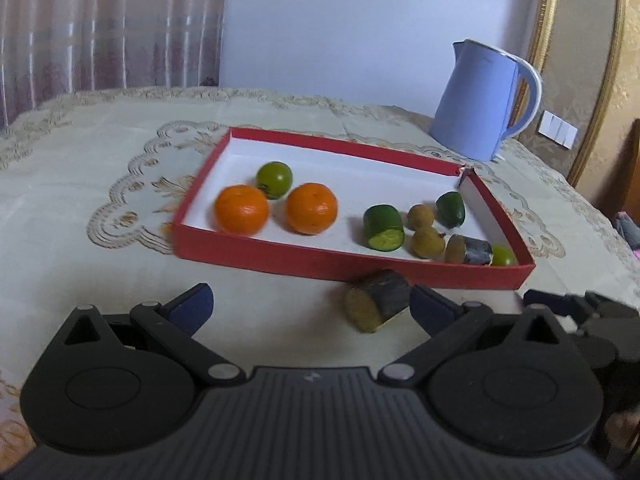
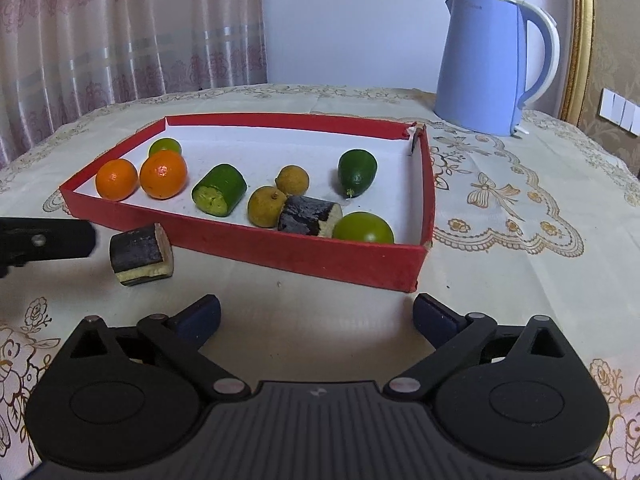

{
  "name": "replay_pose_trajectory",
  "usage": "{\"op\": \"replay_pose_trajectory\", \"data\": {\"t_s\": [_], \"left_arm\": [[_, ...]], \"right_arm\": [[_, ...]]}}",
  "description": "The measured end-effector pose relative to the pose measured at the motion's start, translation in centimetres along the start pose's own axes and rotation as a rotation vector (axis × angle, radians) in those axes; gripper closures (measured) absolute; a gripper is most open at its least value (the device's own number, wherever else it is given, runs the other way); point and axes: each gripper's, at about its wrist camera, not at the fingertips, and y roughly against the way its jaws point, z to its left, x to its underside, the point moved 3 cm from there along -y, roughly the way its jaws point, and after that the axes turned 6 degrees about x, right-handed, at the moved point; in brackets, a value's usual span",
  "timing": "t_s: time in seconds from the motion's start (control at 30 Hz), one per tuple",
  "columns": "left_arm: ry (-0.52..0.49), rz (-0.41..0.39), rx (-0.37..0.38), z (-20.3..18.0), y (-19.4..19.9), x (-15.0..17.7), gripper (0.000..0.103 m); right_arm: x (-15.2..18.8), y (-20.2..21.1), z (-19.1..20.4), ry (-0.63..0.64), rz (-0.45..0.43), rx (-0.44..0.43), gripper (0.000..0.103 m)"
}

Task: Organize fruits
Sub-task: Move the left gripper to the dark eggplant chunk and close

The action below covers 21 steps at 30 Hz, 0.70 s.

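My red tray (image 2: 280,246) holds the oranges and green fruit. One dark-skinned cane chunk (image 2: 140,254) (pale cut ends) lies on the tablecloth (image 2: 500,280) just outside its near wall. Both my left gripper (image 1: 310,306) and right gripper (image 2: 316,316) are spread wide, empty, over bare cloth.

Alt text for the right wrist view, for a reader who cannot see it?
The open right gripper hovers empty over a lace tablecloth before a red tray of oranges, green fruit and longans. One dark sugarcane piece lies outside, beside the left gripper's finger; a blue kettle stands behind.
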Motion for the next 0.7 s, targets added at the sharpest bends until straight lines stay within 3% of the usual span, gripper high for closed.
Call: {"op": "replay_pose_trajectory", "data": {"t_s": [0.4, 0.7], "left_arm": [[0.082, 0.093, 0.007, -1.5, -3.3, -0.3, 0.0], [0.063, 0.116, -0.074, -2.3, -4.9, -0.2, 0.0]], "right_arm": [[0.0, 0.0, -0.1, -0.004, -0.001, -0.004, 0.0], [0.0, 0.0, -0.1, -0.004, -0.001, -0.005, 0.0]]}}
